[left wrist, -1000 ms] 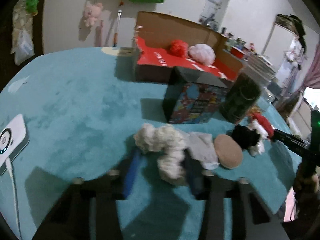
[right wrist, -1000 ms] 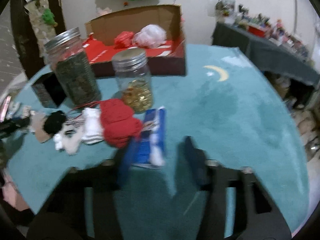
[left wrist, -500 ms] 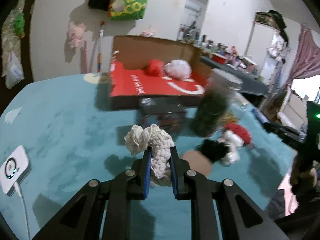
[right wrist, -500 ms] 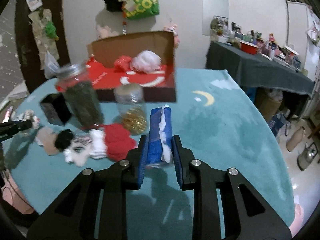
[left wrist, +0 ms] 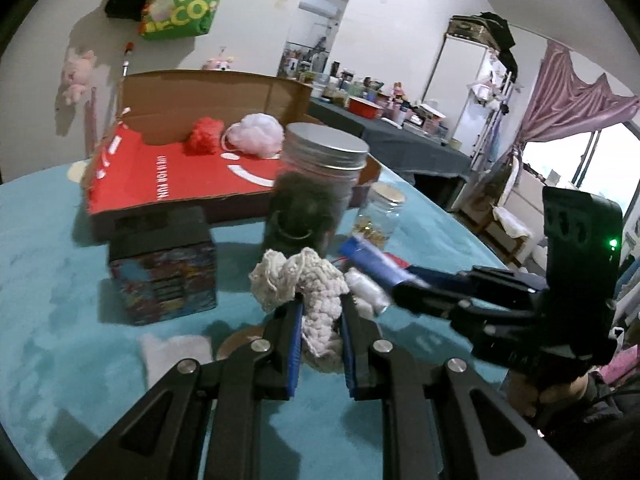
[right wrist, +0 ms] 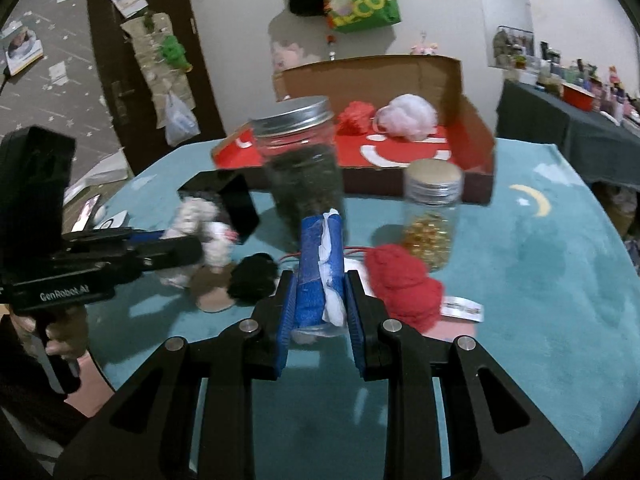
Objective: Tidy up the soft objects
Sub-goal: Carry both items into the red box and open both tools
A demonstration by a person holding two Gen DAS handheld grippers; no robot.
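Observation:
My left gripper (left wrist: 320, 312) is shut on a cream crocheted piece (left wrist: 308, 288), lifted above the teal table cover. My right gripper (right wrist: 318, 284) is shut on a blue roll with white cloth (right wrist: 322, 258), also held off the table. Each gripper shows in the other's view: the right one (left wrist: 400, 280) with the blue roll, the left one (right wrist: 188, 248) with the cream piece (right wrist: 200, 220). At the back lies an open cardboard box with a red floor (right wrist: 468, 128), holding a red pompom (right wrist: 354, 118) and a pink puff (right wrist: 408, 116). A red knitted item (right wrist: 404, 286) and a black pompom (right wrist: 254, 276) lie on the table.
A tall jar of dark stuff (right wrist: 304, 172) and a small jar of golden beads (right wrist: 432, 208) stand between the grippers and the box. A black patterned box (left wrist: 164, 264) stands left of them. A tan round pad (right wrist: 212, 292) and a white cloth (left wrist: 172, 352) lie near the front.
Both grippers have closed on their items and lifted them off the table: the left with the cream crocheted piece, the right with the blue roll. Both have moved toward the jars and the box.

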